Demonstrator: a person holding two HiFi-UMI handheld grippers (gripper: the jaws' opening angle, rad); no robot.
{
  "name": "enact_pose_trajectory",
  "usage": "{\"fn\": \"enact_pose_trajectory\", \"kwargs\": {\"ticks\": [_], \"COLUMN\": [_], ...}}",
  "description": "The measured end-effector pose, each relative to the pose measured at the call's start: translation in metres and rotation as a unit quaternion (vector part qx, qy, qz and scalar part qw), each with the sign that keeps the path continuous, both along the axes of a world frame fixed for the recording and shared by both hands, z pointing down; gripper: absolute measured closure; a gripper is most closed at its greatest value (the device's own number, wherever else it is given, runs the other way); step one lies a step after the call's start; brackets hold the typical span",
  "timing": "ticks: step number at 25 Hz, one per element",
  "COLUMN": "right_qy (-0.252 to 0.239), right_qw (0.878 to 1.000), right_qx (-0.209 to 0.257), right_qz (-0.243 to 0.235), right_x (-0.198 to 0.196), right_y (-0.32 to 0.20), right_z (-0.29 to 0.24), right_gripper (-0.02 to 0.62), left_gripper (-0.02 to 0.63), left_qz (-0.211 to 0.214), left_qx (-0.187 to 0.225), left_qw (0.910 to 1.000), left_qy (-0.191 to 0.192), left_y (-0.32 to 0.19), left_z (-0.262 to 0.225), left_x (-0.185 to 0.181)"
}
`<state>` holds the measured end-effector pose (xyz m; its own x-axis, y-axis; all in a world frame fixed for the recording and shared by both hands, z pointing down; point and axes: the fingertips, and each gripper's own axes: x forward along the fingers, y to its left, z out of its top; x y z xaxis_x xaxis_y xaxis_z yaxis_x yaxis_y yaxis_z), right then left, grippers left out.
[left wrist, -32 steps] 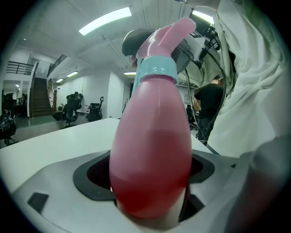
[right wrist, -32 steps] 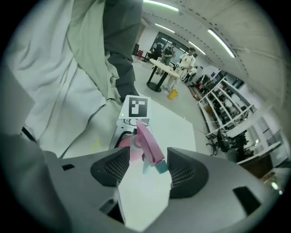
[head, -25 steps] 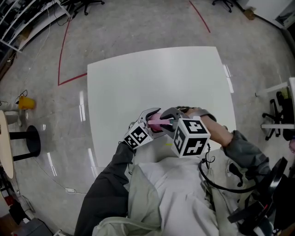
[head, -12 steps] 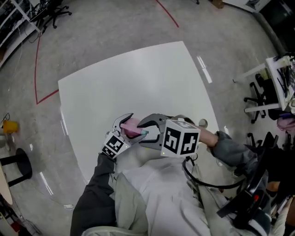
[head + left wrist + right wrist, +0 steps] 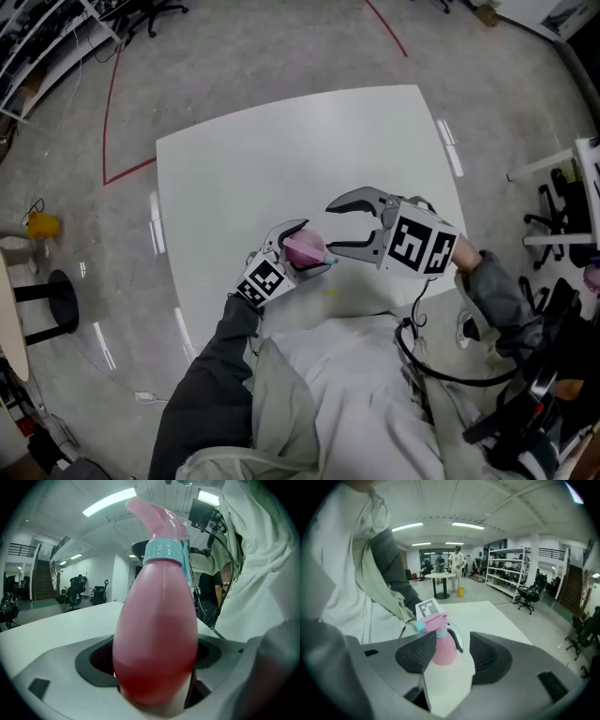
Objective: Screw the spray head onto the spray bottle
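A pink spray bottle [image 5: 303, 249] stands near the front edge of the white table [image 5: 281, 150], with my left gripper [image 5: 309, 247] shut on its body. In the left gripper view the bottle [image 5: 157, 644] fills the jaws, and its pink spray head [image 5: 161, 531] sits on top above a pale blue collar. My right gripper [image 5: 330, 228] is just right of the bottle, apart from it. Its jaws have just been opening and nothing is between them. In the right gripper view the bottle [image 5: 443, 648] stands beyond the open right gripper [image 5: 452, 657].
The person's body and grey sleeves are close against the table's front edge. On the floor there is a yellow object [image 5: 44, 225] and a black stool base [image 5: 66, 286] at left. Office chairs [image 5: 562, 225] stand at right. A red tape line [image 5: 112, 112] runs on the floor.
My right gripper was closed around the bottle's top. It has opened and drawn back to the right and up. The left gripper still holds the bottle in much the same place.
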<state>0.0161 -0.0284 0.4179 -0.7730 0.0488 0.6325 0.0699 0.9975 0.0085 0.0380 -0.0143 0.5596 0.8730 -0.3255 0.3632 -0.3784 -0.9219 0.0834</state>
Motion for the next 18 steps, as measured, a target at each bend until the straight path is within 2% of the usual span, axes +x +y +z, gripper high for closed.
{"fn": "enact_pose_trajectory", "kwargs": {"ticks": [2, 5, 8, 10, 11, 14, 15, 17, 18], "right_qy": [0.018, 0.01, 0.013, 0.027, 0.034, 0.032, 0.026, 0.014, 0.011], "right_qw": [1.0, 0.999, 0.996, 0.989, 0.985, 0.98, 0.982, 0.986, 0.988], "right_qx": [0.007, 0.012, 0.06, 0.104, 0.118, 0.123, 0.115, 0.104, 0.106], "right_qz": [-0.023, -0.039, -0.065, -0.098, -0.117, -0.151, -0.149, -0.129, -0.112], "right_x": [-0.005, -0.021, -0.034, -0.039, -0.042, -0.045, -0.045, -0.044, -0.045], "right_y": [0.011, 0.026, 0.031, 0.031, 0.031, 0.034, 0.035, 0.04, 0.041], "right_z": [0.008, 0.008, 0.009, 0.01, 0.011, 0.012, 0.012, 0.013, 0.013], "right_gripper": [0.38, 0.38, 0.36, 0.301, 0.296, 0.301, 0.332, 0.485, 0.499], "left_gripper": [0.173, 0.173, 0.173, 0.173, 0.173, 0.173, 0.173, 0.173, 0.173], "left_qz": [0.0, 0.001, 0.007, 0.024, 0.034, 0.046, 0.04, 0.028, 0.024], "left_qx": [0.0, -0.001, 0.001, 0.002, 0.002, 0.0, -0.001, -0.003, -0.003], "left_qw": [1.0, 1.0, 1.0, 0.9997, 0.9994, 0.999, 0.9992, 0.9996, 0.9997], "left_qy": [0.0, -0.001, -0.002, -0.006, -0.007, 0.0, 0.004, 0.007, 0.005], "left_y": [0.0, 0.0, 0.001, 0.004, 0.006, 0.008, 0.007, 0.006, 0.005], "left_z": [0.0, -0.002, -0.002, -0.003, -0.003, -0.005, -0.006, -0.007, -0.006], "left_x": [0.0, -0.001, 0.0, 0.004, 0.007, 0.015, 0.015, 0.013, 0.013]}}
